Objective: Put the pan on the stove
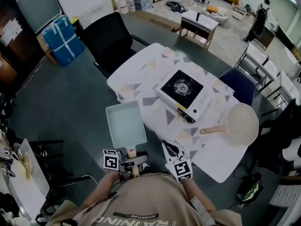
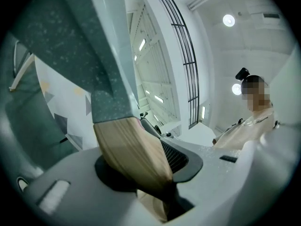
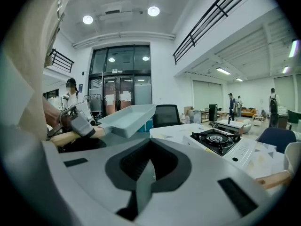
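Pan (image 1: 126, 125), handle (image 1: 132, 152) clamped in left gripper (image 1: 133, 163), hangs level short of stove (image 1: 182, 91) for transfer; right gripper (image 1: 172, 150) closed, empty.

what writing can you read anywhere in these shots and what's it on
"AVENTURE": small dark label on the person's shirt, head view.
"RAINING": large letters on the same shirt, cut off at the picture's edge, so possibly part of a longer word.
Yellow sticker on the stove: too small to read.
Stove's control markings: too small to read.
Pan: no print seen.
Both gripper views: nothing readable.
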A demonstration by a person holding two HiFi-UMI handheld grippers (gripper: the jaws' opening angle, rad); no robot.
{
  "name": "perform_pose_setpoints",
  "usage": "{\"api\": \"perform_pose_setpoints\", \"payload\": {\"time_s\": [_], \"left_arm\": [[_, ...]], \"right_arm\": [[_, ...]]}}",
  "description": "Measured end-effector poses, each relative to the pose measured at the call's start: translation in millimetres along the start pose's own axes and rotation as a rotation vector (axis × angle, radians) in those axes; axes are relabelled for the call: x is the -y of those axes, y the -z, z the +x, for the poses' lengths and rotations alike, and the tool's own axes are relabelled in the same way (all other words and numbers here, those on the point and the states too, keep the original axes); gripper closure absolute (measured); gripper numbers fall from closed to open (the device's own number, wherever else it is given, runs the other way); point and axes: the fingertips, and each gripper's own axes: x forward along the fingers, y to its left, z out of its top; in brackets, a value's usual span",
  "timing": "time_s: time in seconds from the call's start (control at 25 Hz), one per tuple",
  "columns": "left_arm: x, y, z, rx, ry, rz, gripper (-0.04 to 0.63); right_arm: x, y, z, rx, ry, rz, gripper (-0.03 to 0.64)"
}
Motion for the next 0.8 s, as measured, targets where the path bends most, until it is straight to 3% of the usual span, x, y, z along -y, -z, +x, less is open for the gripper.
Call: {"api": "perform_pose_setpoints", "payload": {"time_s": [0.32, 0.6, 0.8], "left_arm": [[-25.2, -34.9, -18.5, -0.063, 0.032, -0.016, 0.456], [-38.6, -49.9, -20.4, -0.055, 0.028, -0.07, 0.456], [-53.1, -73.7, -15.0, -0.053, -0.001, -0.059, 0.456]], "right_arm": [[3.3, 4.4, 34.8, -0.017, 0.096, 0.041, 0.618], [17.0, -7.9, 58.1, -0.016, 0.1, 0.041, 0.618], [36.0, -1.6, 80.2, -0.039, 0.077, 0.034, 0.618]]}}
